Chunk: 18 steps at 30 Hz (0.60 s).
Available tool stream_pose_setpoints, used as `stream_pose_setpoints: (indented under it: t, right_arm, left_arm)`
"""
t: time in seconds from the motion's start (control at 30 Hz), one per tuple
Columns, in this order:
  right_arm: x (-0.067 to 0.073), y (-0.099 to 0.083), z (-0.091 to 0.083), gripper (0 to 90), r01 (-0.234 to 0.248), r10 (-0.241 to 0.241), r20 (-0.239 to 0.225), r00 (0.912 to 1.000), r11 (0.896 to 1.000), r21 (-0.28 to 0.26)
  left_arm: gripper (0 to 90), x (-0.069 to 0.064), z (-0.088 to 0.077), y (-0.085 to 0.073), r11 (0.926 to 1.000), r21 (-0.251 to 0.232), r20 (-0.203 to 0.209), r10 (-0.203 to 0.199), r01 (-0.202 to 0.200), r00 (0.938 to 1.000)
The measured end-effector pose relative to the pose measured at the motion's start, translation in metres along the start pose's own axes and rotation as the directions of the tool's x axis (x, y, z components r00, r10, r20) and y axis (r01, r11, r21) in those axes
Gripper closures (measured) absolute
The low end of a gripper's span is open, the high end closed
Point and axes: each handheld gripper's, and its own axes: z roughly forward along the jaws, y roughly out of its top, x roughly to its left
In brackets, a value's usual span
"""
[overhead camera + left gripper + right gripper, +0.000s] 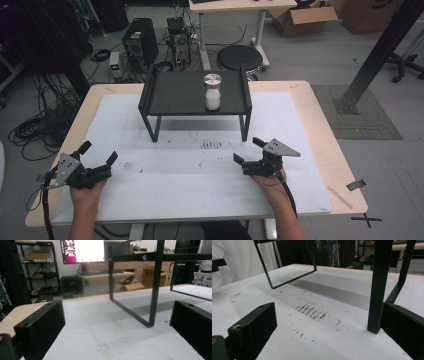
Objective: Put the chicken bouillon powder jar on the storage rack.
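Jaws of both grippers stand wide apart and hold nothing. In the high view the left gripper [98, 152] rests low over the white mat [190, 185] at about 8 o'clock on the desk [320, 120], held in a hand [87, 192] that comes in from 6 o'clock. The right gripper [248, 151] sits at about 4 o'clock, its grey plate on top, also held in a hand [270, 182].

Between the left jaws, in the left gripper view, lies bare mat [110, 337], and beyond it at 1 o'clock stands a leg of the black stand [153, 290]. In the right gripper view a stand leg [378, 285] rises just beside the right-hand jaw, apart from it as far as can be told, and brown streaks [310, 310] mark the mat [262, 290] between the jaws.

Farther out, the stand [175, 95] sits at 12 o'clock on the desk, well apart from both grippers. On its top, toward the 3 o'clock end, a jar [213, 92] stands upright with a metal lid and white contents. The streaks [211, 145] lie on the mat just in front of the stand, between it and the right gripper.
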Motion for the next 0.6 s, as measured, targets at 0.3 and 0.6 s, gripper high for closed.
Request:
stream_pose_setpoints:
  t: [0.3, 0.6]
  right_arm:
    - [0.006, -0.006, -0.01, 1.3, 0.066, -0.066, 0.007, 0.9978, 0.992, -0.109]
    - [0.011, -0.011, -0.018, 1.3, 0.114, -0.112, 0.022, 0.9935, 0.973, -0.202]
  left_arm:
    - [0.5, 0.0, 0.0, 0.0, 1.0, 0.0, -0.001, 0.0, 0.0, 1.0]
    - [0.5, -0.001, 0.0, 0.0, 1.0, -0.004, -0.002, 0.005, -0.005, 1.0]
